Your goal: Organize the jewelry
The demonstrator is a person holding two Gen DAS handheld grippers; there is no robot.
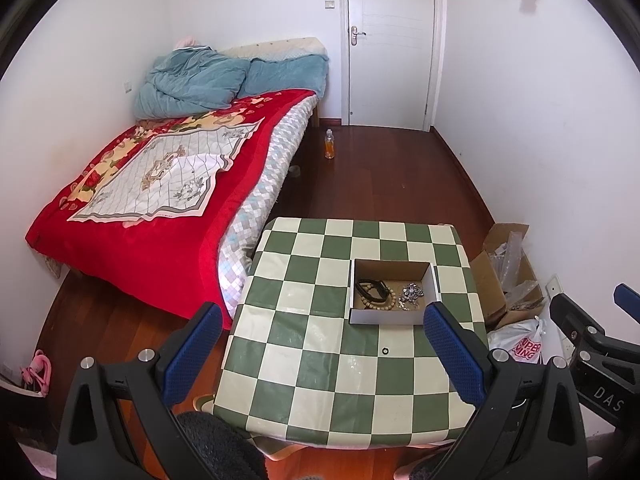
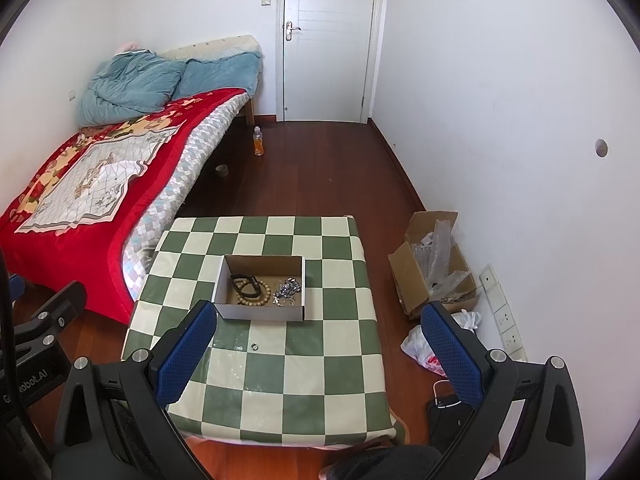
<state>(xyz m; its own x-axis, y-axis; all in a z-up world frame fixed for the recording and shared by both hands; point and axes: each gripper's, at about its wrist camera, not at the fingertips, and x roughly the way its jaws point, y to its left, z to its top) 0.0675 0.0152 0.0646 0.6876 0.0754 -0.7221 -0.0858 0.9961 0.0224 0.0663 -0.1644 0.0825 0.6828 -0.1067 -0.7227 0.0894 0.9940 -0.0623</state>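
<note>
Cardboard box (image 1: 390, 322) (low, open-topped, white outer walls) sits at mid-surface on the green-and-cream checked surface (image 1: 320, 368). Inside, L to R: black strap bracelet (image 1: 372, 288), wooden bead bracelet (image 1: 376, 304) under and in front of it, silvery chain cluster (image 1: 411, 296) toward the R wall. One small dark ring (image 1: 385, 350) lies loose on the surface, just outside the box's near wall, between the box and the camera edge.

Left tool (image 1: 324, 354): jaws spread wide, blue pads (image 1: 192, 352) empty, held above the near part of the surface. Right tool (image 2: 320, 354): likewise spread wide and empty; seen in the right wrist view it hangs partly past the surface's R edge.

Key relation: the ring (image 2: 254, 346) lies ahead of both tools and short of the box, w/ the box directly beyond it. In the left wrist view it sits R of centre between the jaws; in the right wrist view, L of centre, nearer the left pad (image 2: 186, 354). So it falls roughly between the two tools, neither clearly closer. Being round and flat, it has no long axis to align to; approach angle is prob. free, but a thin flat item on slick cloth likely needs a low, near-vertical pinch. Judged stage: nearly done, ring being the only piece seen outside the box.
</note>
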